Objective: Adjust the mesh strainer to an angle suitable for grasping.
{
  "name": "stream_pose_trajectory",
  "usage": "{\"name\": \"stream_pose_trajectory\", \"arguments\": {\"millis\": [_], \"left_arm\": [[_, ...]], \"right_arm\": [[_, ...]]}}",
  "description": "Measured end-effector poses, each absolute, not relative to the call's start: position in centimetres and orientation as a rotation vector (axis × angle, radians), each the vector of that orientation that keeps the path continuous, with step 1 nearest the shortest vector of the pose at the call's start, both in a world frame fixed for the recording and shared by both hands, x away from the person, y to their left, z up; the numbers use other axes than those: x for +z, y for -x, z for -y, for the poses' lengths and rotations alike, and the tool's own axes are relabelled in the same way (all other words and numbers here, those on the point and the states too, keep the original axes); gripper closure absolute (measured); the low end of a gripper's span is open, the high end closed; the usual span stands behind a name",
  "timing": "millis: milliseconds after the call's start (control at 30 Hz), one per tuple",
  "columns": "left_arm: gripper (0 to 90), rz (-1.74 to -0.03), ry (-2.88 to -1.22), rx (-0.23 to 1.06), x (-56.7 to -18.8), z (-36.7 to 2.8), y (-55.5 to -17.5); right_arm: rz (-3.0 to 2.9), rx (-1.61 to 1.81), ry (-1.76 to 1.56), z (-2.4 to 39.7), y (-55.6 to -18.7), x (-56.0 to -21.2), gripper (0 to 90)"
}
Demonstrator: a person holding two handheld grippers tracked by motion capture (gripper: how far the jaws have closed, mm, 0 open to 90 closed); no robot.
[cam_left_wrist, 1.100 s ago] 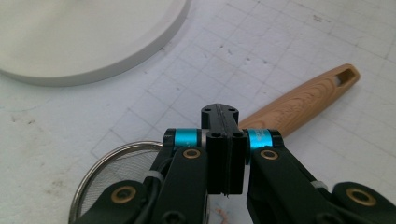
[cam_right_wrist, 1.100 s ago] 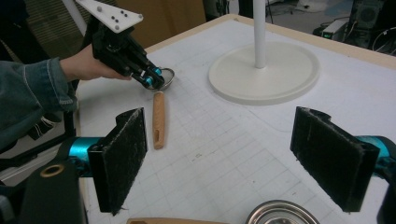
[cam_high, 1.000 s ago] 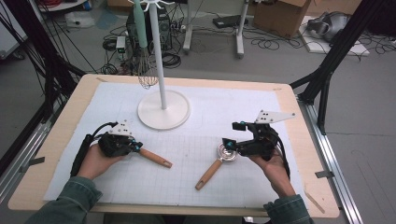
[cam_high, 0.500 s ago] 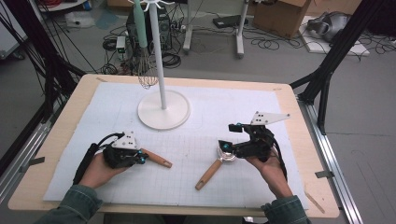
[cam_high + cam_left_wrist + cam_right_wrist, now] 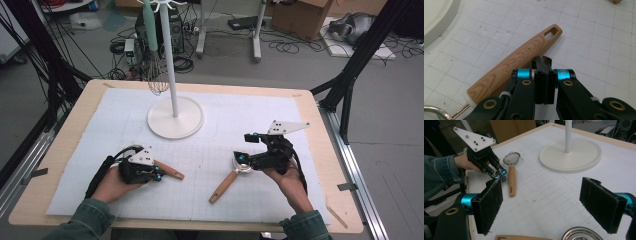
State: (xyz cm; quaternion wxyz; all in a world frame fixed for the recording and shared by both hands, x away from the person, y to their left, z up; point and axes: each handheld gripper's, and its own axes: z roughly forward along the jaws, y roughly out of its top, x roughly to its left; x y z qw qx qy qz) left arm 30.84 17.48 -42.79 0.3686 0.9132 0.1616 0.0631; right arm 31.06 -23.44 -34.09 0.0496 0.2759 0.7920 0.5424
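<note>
Left gripper view: strainer handle (image 5: 524, 63) just beside left claw (image 5: 544, 80) (jaws closed).

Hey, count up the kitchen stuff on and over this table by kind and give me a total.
Small strainers with wooden handles: 2, one by the left tongs, one by the right tongs
Whisks: 1, hanging on the stand
White stands: 1
Total: 4
</note>
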Motion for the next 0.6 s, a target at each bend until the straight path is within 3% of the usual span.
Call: {"name": "stream_pose_trajectory", "arguments": {"millis": [600], "left_arm": [[89.4, -0.418, -2.345, 0.139, -43.3, -16.51, -31.71]], "right_arm": [[-2.405, 1.659, -0.847, 23.7, -31.19, -34.12, 17.6]]}}
